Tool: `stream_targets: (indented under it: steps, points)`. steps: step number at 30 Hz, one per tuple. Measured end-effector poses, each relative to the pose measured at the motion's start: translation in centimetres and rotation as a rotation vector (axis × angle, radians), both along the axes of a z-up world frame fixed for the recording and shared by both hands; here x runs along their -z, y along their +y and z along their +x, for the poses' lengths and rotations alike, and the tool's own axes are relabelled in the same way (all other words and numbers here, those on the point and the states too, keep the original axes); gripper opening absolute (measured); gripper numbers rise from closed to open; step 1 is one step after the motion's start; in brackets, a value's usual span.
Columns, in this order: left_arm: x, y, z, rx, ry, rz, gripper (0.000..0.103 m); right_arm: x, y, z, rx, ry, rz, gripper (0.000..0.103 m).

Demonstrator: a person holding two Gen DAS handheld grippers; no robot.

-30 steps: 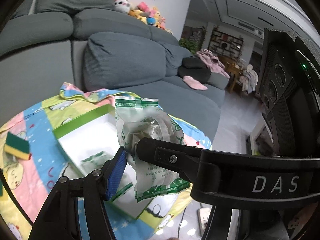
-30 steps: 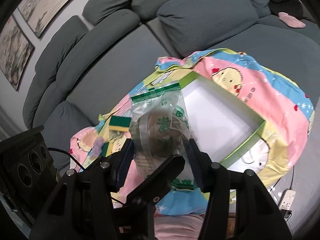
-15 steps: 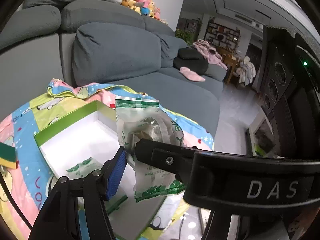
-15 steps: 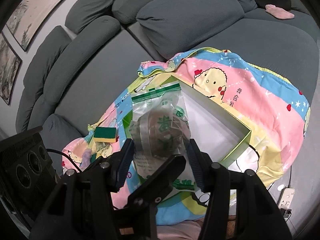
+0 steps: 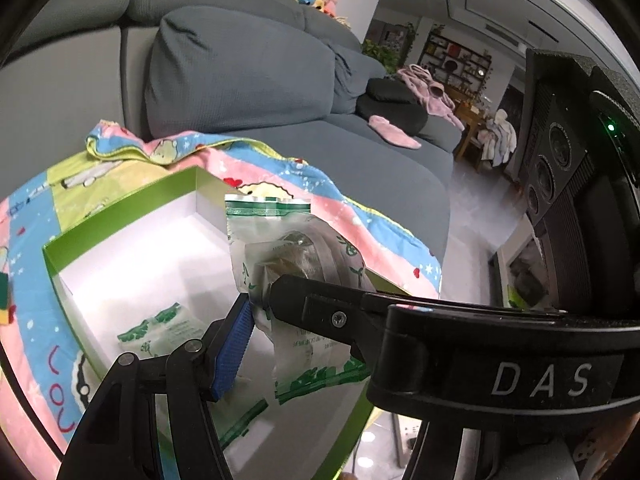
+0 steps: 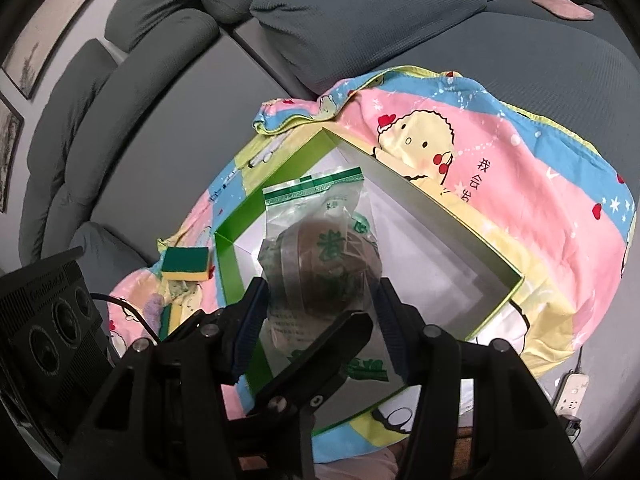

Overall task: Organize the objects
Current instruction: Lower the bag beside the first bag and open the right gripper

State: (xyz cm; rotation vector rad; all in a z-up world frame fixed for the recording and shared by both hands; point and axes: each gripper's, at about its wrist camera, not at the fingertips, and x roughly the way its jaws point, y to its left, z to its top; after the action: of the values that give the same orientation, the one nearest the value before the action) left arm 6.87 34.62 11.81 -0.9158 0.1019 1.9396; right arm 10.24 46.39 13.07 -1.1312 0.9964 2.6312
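Observation:
A clear plastic packet with green print point(image 5: 296, 264) holds a round brown cake. My left gripper point(image 5: 260, 304) is shut on its lower edge and holds it above the open green box point(image 5: 120, 208) with a white inside. My right gripper point(image 6: 320, 300) is shut on the same packet point(image 6: 320, 248), its pads at the two sides, also above the box point(image 6: 228, 248). Another such packet point(image 5: 160, 332) lies inside the box near the front wall.
The box sits on a pink, blue and yellow cartoon cloth point(image 6: 500, 160) spread on a grey sofa point(image 5: 240, 72). A green and yellow sponge point(image 6: 186, 264) lies on the cloth left of the box. A power strip point(image 6: 572, 396) lies on the floor at the right.
Both grippers have moved with the packet closer over the box. The box now fills more of both views and the sponge has slid toward the left edge.

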Motion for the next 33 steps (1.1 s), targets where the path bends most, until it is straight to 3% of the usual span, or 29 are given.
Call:
stream_targets:
  steps: [14,19,29,33]
  points:
    - [3.3,0.3,-2.3,0.002,-0.126,-0.052,0.064,3.2,0.3,-2.1,0.029,-0.098,-0.038,0.054]
    - [4.1,0.3,-2.4,0.015,-0.159,-0.066,0.064,3.8,0.3,-2.2,0.068,-0.126,0.010,0.055]
    - [1.5,-1.9,-1.2,-0.011,-0.089,-0.049,0.064,2.2,-0.5,-0.8,0.110,-0.074,0.067,0.055]
    - [0.4,-4.0,-0.7,-0.048,-0.068,-0.044,0.064,0.6,-1.8,0.0,0.111,-0.033,0.106,0.062]
